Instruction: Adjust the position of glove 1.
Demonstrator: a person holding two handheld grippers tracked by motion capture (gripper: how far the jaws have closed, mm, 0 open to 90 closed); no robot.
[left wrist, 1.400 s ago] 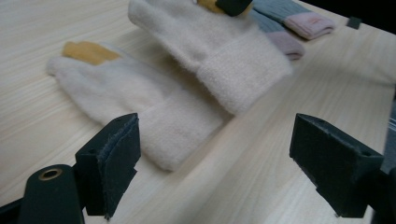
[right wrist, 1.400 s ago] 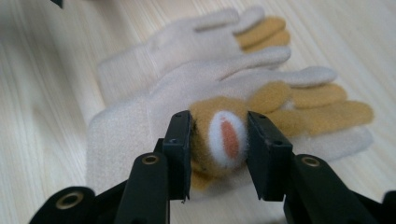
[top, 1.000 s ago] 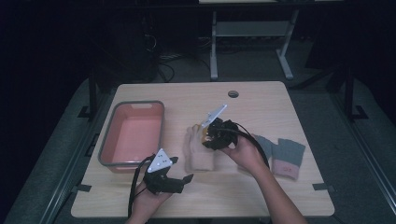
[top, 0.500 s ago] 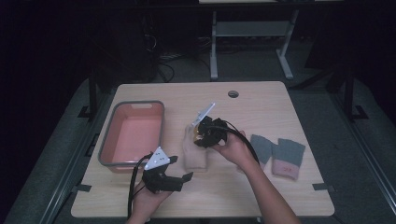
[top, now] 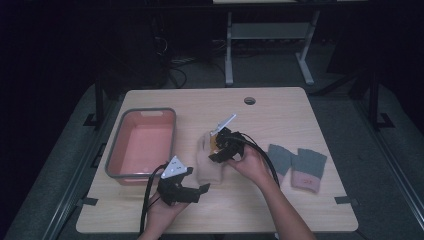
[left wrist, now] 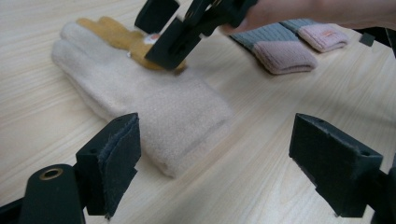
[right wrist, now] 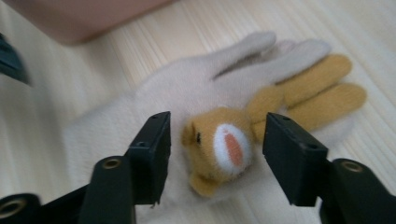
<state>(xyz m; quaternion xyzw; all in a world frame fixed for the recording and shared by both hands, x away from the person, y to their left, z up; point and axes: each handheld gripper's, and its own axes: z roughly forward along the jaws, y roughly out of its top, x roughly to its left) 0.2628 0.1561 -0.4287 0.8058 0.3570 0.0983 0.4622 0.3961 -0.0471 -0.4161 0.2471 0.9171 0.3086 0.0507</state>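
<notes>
Right gripper (right wrist: pixel 212 156): jaws just widened, straddling the rabbit patch (right wrist: pixel 219 149) without pinching, poised over the cream glove (left wrist: pixel 140 93).
Left gripper (left wrist: pixel 219 163): spread, waiting at the glove's six o'clock.

The pink tray (right wrist: pixel 84 16) is being cropped by the right gripper view's top edge, blurring there; the grey-and-pink gloves (left wrist: pixel 299 44) are being partly covered by the right hand-held gripper (left wrist: pixel 187 28)

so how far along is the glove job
Done: nothing lies in the pink bin. In hand: the right gripper, jaws just opened, straddles the animal face on the cream glove without pinching. The left gripper waits open. Left: this glove and the grey-pink pair.
</notes>
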